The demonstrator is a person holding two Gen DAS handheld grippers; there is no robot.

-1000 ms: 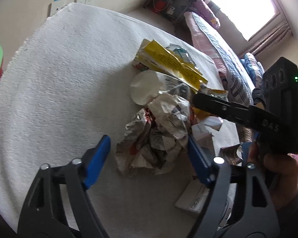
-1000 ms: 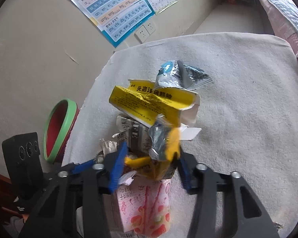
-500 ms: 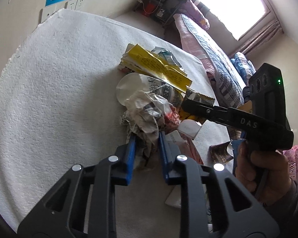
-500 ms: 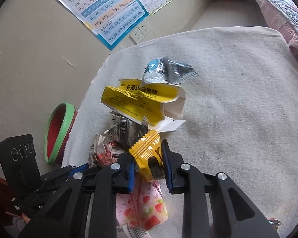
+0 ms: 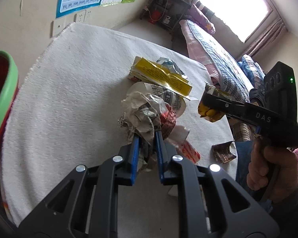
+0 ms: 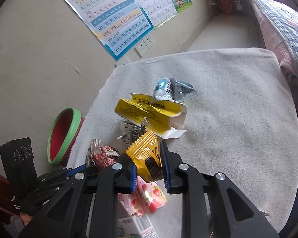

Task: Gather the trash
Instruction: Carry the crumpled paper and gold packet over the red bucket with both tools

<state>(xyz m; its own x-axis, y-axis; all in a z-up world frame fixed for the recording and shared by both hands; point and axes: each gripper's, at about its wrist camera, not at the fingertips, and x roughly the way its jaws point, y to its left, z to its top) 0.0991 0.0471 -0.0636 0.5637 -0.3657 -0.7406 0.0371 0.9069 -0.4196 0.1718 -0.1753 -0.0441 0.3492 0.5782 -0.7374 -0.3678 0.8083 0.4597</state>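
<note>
- Indoors, a white fleecy cloth (image 6: 238, 103) covers the table, filling the centre of both views.
- Left gripper (image 5: 146, 138), lower centre, is closing its jaws on a crumpled paper wad (image 5: 143, 111).
- Right gripper (image 6: 147, 158) is clamped tight on a yellow snack wrapper (image 6: 147, 154), lifted clear of the cloth.
- A torn yellow box (image 6: 149, 113) and silver packet (image 6: 174, 90) lie mid-table.
- A green-rimmed bin (image 6: 63, 136) stands at left; a pinyin poster (image 6: 113, 17) hangs upper left; a bed (image 5: 218, 59) and bright window (image 5: 234, 6) sit upper right.
</note>
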